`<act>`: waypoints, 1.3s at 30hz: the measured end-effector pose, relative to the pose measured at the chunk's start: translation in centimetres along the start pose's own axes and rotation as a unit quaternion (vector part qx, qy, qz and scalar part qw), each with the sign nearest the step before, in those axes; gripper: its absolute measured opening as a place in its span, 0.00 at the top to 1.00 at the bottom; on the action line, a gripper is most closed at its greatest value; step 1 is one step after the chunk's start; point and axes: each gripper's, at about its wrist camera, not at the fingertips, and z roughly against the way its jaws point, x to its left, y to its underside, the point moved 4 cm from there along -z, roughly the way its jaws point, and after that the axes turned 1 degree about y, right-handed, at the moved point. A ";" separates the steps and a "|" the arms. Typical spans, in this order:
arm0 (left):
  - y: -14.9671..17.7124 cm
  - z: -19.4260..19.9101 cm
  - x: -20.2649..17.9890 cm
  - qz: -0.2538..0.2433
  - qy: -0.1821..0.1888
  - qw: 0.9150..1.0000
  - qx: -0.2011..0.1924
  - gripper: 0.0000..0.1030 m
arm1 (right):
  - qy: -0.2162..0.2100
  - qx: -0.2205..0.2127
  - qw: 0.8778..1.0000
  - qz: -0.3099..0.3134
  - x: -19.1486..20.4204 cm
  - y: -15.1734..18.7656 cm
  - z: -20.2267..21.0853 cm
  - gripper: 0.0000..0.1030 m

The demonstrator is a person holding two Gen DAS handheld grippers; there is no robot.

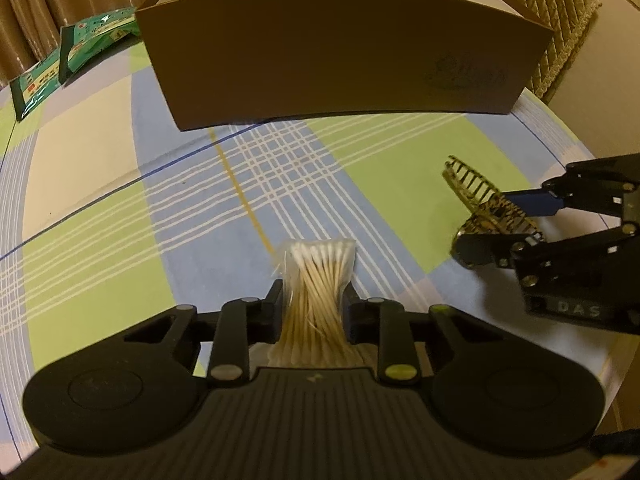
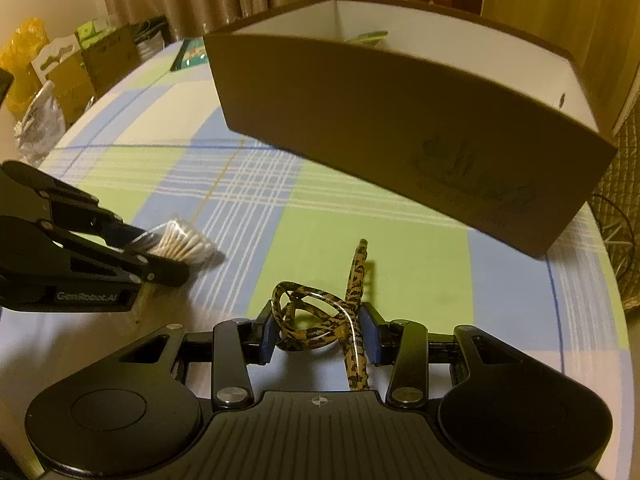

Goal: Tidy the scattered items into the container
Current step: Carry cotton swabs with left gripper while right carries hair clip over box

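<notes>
We see the left gripper (image 1: 313, 304) clamping the cotton-swab packet (image 1: 316, 280), the right gripper (image 2: 319, 334) clenching the hair claw (image 2: 320, 312); either could snag the box (image 2: 400, 128) wall.

"GenRobot.AI" is printed in pale letters on the black body of the left gripper (image 2: 160, 258), seen to the left of the right gripper's fingers. The letters "DAS" are read on the body of the right gripper (image 1: 516, 220). A dark emblem on the brown box (image 2: 400, 128) ahead cannot be read.
</notes>
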 end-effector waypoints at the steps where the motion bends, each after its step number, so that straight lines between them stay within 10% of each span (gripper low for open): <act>1: 0.0 0.0 0.0 0.001 -0.001 1.000 0.000 0.78 | 0.000 -0.003 1.000 -0.001 -0.1 -0.1 0.3 0.62; 22: -1.7 3.1 -0.3 0.008 0.006 0.999 -0.036 0.78 | 0.005 -0.024 0.999 -0.033 -1.6 -1.0 3.1 0.62; 39: -9.4 7.1 0.7 0.002 -0.004 0.993 -0.116 0.78 | -0.002 -0.104 0.994 -0.037 -5.2 -8.2 6.7 0.62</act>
